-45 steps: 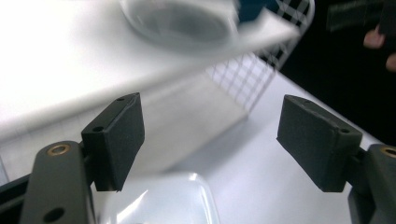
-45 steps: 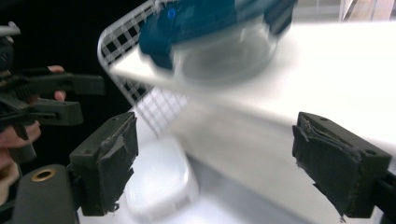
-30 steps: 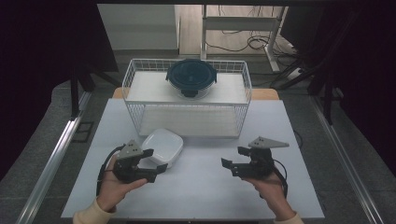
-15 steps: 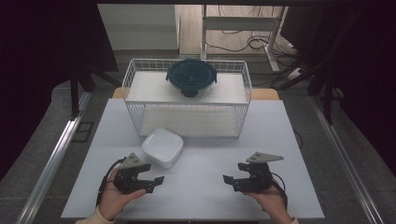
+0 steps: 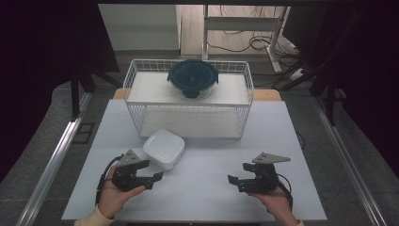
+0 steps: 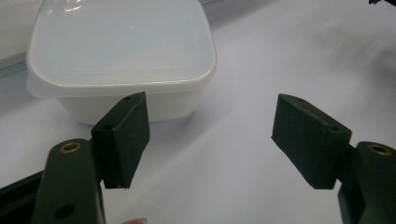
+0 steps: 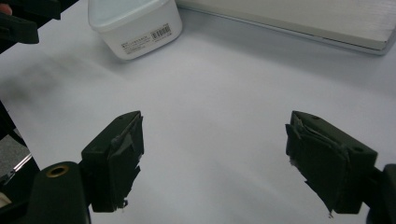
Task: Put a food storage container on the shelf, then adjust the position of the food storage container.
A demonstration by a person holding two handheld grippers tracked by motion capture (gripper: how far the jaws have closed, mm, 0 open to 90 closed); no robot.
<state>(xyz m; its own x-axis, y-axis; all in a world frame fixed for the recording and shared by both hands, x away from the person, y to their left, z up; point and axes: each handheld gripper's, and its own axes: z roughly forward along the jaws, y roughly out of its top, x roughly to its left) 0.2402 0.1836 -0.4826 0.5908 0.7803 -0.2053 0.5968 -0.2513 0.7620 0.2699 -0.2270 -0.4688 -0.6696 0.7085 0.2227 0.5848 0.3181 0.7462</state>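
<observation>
Both grippers have pulled back toward the person, left gripper (image 5: 151, 174) and right gripper (image 5: 236, 181) spread wide, gripping nothing; white square lidded plastic container (image 5: 163, 148) sits released just beyond the left fingers (image 6: 125, 135); placement looks done.

We see a white table (image 5: 207, 188). On it sits a wire basket (image 5: 244, 89) at the far side, and a white lidded box (image 5: 163, 149) just in front of the basket's left part.
</observation>
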